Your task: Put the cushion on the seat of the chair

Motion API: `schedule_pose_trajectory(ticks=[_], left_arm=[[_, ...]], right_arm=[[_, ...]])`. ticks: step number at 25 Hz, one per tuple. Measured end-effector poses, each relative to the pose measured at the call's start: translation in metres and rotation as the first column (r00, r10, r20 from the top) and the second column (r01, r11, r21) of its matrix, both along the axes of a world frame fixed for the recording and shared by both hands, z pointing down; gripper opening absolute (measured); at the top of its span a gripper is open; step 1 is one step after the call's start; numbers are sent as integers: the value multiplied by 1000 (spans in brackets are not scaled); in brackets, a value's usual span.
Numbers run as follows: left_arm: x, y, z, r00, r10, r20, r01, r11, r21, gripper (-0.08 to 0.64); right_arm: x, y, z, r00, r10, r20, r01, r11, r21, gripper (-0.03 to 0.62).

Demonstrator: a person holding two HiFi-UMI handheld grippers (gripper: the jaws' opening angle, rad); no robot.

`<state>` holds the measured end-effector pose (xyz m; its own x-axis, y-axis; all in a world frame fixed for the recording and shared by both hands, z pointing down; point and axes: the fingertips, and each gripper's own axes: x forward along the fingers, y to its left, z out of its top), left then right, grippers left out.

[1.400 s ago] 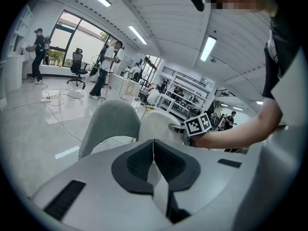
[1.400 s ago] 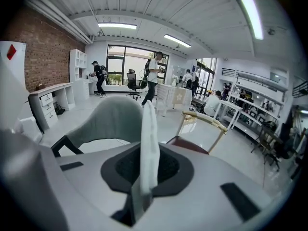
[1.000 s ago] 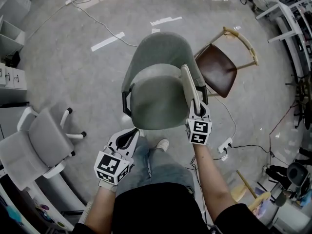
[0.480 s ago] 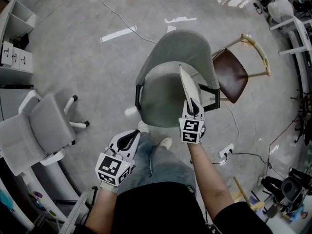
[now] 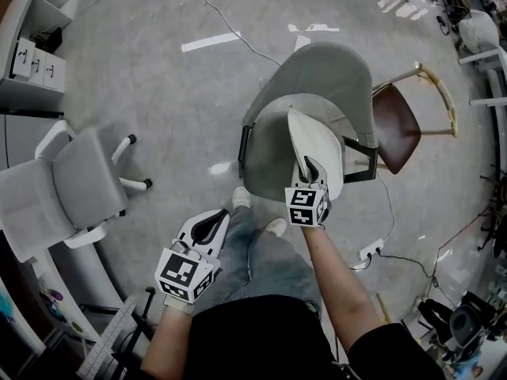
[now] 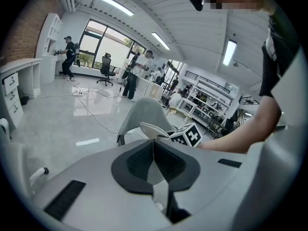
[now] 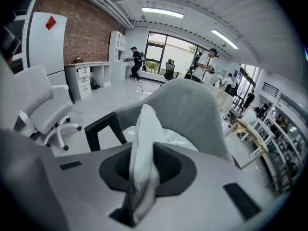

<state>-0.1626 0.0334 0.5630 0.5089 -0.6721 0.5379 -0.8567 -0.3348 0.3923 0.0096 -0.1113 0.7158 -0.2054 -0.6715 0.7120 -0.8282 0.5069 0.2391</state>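
Note:
The white cushion (image 5: 318, 144) hangs tilted over the seat of the grey shell chair (image 5: 268, 161), its far edge near the backrest. My right gripper (image 5: 310, 167) pinches the cushion's near edge, and its jaws are opening with the fabric still between the pads. In the right gripper view the cushion (image 7: 144, 146) stands on edge between the jaws, with the chair (image 7: 188, 112) right behind it. My left gripper (image 5: 211, 222) is shut and empty, low beside the person's leg, short of the chair. The left gripper view shows the cushion (image 6: 153, 130) and the chair (image 6: 142, 113) ahead.
A brown wooden chair (image 5: 401, 125) stands just right of the grey chair. A white office chair (image 5: 62, 192) is at the left, with white shelves (image 5: 33, 50) beyond it. Cables and a power strip (image 5: 369, 251) lie on the floor at the right.
The right gripper has lowered the cushion over the seat, and it has rolled from edge-on to a flatter tilt. The left gripper shifted a little.

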Motion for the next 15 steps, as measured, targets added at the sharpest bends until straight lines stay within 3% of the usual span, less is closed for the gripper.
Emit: schedule_pose_trajectory(ticks=[15], left_arm=[[-28, 24, 24, 997, -76, 13, 77, 995, -56, 12]], right_arm=[[-47, 18, 84, 990, -126, -68, 115, 983, -141, 81]])
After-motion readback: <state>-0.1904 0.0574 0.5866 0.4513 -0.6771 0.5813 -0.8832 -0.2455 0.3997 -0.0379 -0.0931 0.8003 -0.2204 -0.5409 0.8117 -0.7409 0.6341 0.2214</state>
